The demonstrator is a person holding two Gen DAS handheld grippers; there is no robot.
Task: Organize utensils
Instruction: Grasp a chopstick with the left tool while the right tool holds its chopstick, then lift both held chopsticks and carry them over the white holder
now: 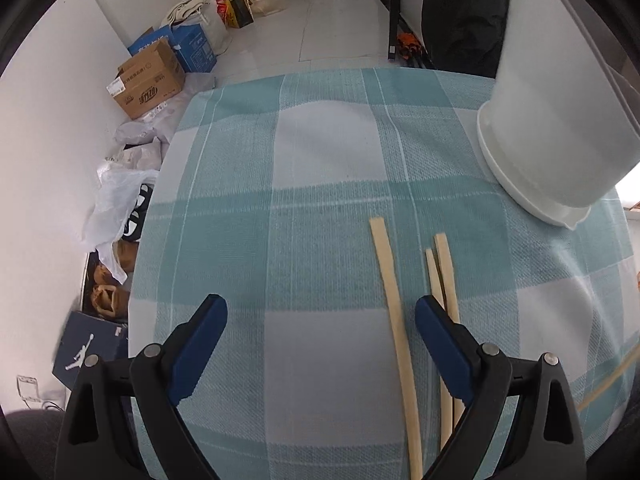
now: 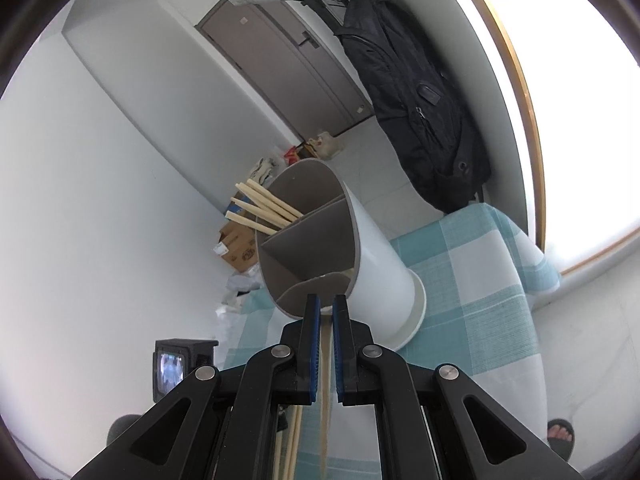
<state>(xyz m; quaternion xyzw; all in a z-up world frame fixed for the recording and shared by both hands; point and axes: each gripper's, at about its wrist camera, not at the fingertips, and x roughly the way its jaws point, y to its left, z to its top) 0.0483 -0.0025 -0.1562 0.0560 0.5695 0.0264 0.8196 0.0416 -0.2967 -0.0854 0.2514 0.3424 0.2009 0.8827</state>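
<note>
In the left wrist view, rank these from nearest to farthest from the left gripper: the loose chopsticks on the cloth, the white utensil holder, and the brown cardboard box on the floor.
1. Loose chopsticks: on the checked cloth, right beside the left gripper's right-hand finger.
2. White utensil holder: farther up the cloth, at the right edge.
3. Brown cardboard box: off the table, on the floor by the wall, upper left.

A white utensil holder [image 2: 380, 264] with grey inner dividers stands on the checked cloth, several pale wooden chopsticks [image 2: 262, 206] sticking out of its far compartment. Three more chopsticks [image 1: 396, 320] lie loose on the cloth, roughly parallel, near its base.
</note>
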